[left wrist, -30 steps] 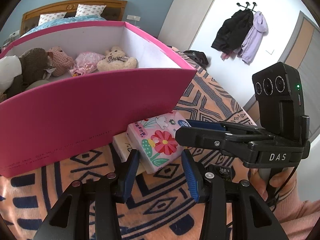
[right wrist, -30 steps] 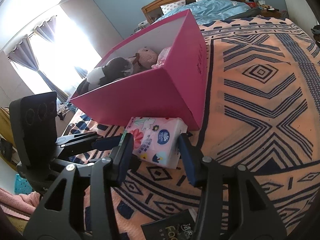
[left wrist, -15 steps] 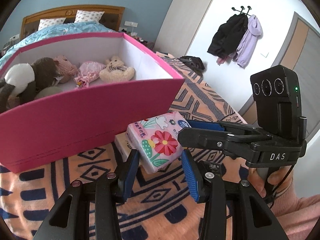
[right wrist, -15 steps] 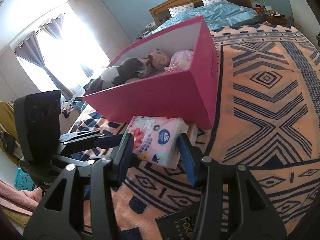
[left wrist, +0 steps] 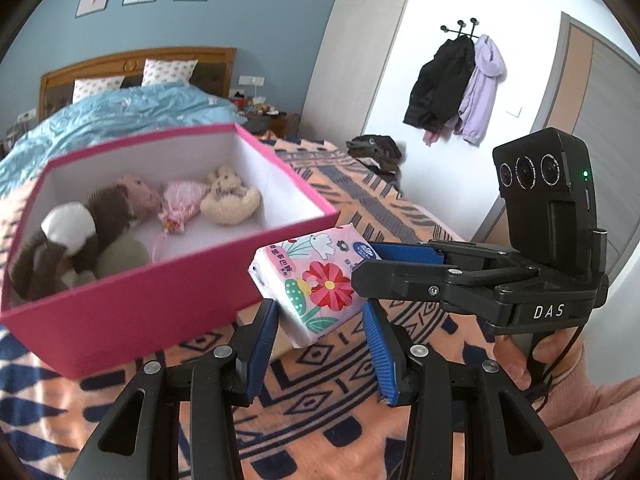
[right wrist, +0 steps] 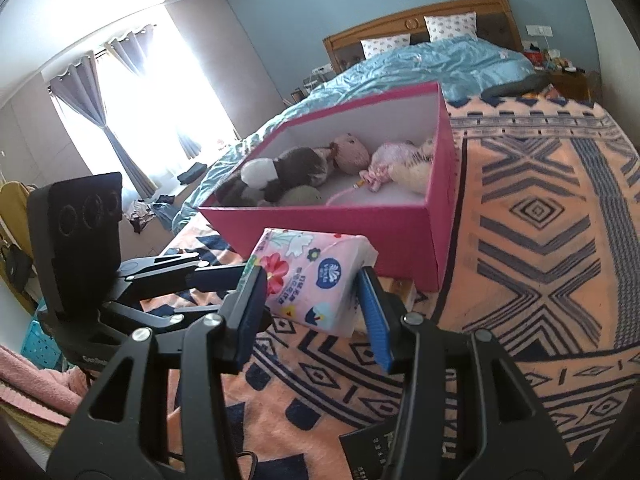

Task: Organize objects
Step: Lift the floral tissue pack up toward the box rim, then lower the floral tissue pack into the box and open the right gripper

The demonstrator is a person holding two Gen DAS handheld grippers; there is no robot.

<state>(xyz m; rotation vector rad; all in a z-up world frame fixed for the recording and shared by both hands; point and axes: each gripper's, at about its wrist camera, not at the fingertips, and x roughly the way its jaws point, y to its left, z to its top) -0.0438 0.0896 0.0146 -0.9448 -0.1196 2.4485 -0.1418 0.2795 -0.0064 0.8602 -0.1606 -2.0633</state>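
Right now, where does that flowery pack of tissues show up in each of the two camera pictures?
Left wrist view: the tissue pack sits centre, just above the blue fingers.
Right wrist view: the tissue pack sits centre, between the blue fingers.
Shared landmark: the pink box of plush toys, directly behind the pack in both.

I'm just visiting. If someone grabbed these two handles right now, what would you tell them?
Left gripper and right gripper: both appear clamped on the floral tissue pack, held in the air.
The pack is in front of the open pink box, near its rim.
Done: plush toys lie inside the box.
Left: probably carry the pack over the wall and release it inside.
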